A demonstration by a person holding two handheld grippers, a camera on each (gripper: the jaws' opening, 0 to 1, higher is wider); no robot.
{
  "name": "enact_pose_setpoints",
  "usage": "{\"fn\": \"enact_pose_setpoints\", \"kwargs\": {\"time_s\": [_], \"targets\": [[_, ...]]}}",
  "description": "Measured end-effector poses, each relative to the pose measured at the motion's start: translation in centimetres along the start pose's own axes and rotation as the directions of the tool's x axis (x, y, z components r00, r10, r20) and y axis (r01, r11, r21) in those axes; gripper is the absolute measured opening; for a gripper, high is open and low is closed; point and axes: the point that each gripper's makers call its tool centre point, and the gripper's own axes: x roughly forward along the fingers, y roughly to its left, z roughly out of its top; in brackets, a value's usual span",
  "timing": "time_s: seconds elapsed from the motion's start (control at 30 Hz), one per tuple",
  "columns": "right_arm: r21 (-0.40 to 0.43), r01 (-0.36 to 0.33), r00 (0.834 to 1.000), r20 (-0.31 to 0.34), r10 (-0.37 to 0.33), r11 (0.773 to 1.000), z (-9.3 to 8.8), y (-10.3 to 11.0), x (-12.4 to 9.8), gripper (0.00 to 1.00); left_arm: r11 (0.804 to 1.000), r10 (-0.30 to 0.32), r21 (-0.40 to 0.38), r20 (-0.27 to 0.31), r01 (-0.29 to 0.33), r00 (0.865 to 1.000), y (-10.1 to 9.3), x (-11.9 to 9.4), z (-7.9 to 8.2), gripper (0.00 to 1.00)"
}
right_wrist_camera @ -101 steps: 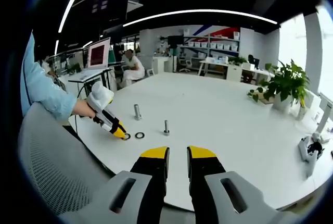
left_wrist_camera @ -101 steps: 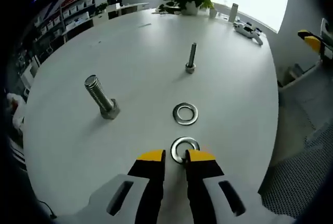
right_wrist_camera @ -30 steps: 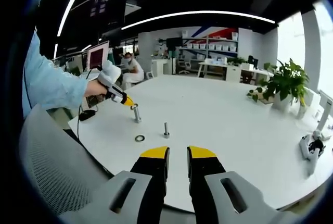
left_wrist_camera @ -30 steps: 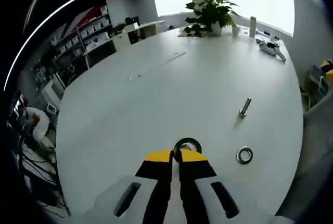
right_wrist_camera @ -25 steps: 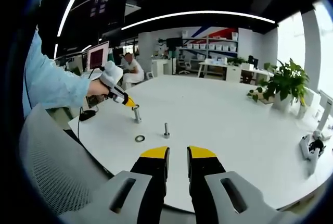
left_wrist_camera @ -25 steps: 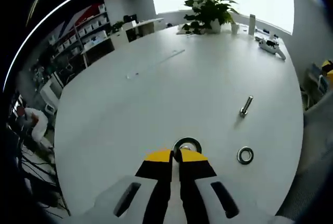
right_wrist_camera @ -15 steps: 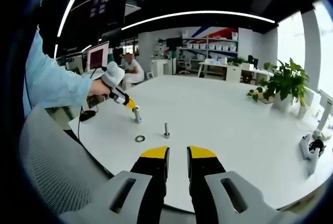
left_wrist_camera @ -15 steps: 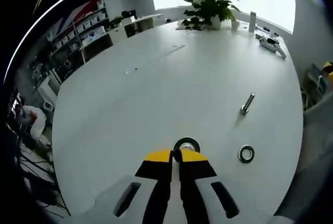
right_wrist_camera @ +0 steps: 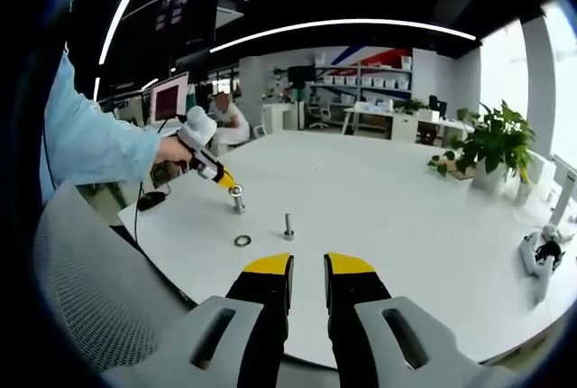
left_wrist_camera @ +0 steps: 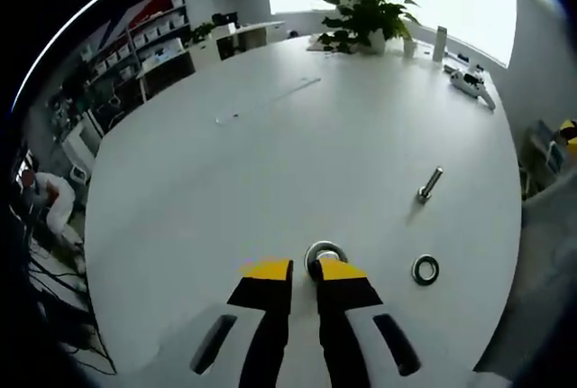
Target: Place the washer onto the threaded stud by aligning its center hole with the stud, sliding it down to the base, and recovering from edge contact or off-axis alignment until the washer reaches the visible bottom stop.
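My left hand-held gripper (left_wrist_camera: 305, 268) looks down on the white bench (left_wrist_camera: 270, 162), its yellow-tipped jaws spread a little. Just ahead of the tips, the washer (left_wrist_camera: 325, 254) sits ringed around the top of the large threaded stud (left_wrist_camera: 326, 258), which I see almost end-on; the right jaw's tip touches or overlaps the washer's near edge, and I cannot tell how far down the stud the washer has gone. To the right of my left hand-held gripper, a second washer (left_wrist_camera: 425, 269) lies flat on the bench, apart from the stud. Farther ahead and to the right, a thinner bolt (left_wrist_camera: 428, 184) stands on its head, leaning in this view. At the far side of the bench are a potted plant (left_wrist_camera: 364, 12) and a white tool (left_wrist_camera: 471, 87).

My right hand-held gripper (right_wrist_camera: 307, 266) hangs off the near edge of the bench, jaws apart with nothing between them. From here the left hand-held gripper (right_wrist_camera: 222, 178) shows ahead and to the left, held in my hand (right_wrist_camera: 173, 149), its tips at the top of the large stud (right_wrist_camera: 238, 198). The loose washer (right_wrist_camera: 242, 240) lies nearer to me than the stud, and the thin bolt (right_wrist_camera: 288, 225) stands just to its right. A grey mesh chair back (right_wrist_camera: 99, 289) sits low on the left.
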Motion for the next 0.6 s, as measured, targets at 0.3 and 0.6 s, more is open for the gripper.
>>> {"fn": "enact_pose_setpoints", "kwargs": {"time_s": [0.3, 0.6], "targets": [[0.000, -0.003, 1.000, 0.001, 0.003, 1.000, 0.0, 0.0, 0.0, 0.16, 0.998, 0.011, -0.055, 0.024, -0.009, 1.000, 0.7, -0.5, -0.2, 0.10], [0.001, -0.004, 1.000, 0.001, 0.004, 1.000, -0.1, 0.0, 0.0, 0.16, 0.999, 0.003, -0.054, -0.011, -0.004, 1.000, 0.3, 0.3, -1.4, 0.10]]}}
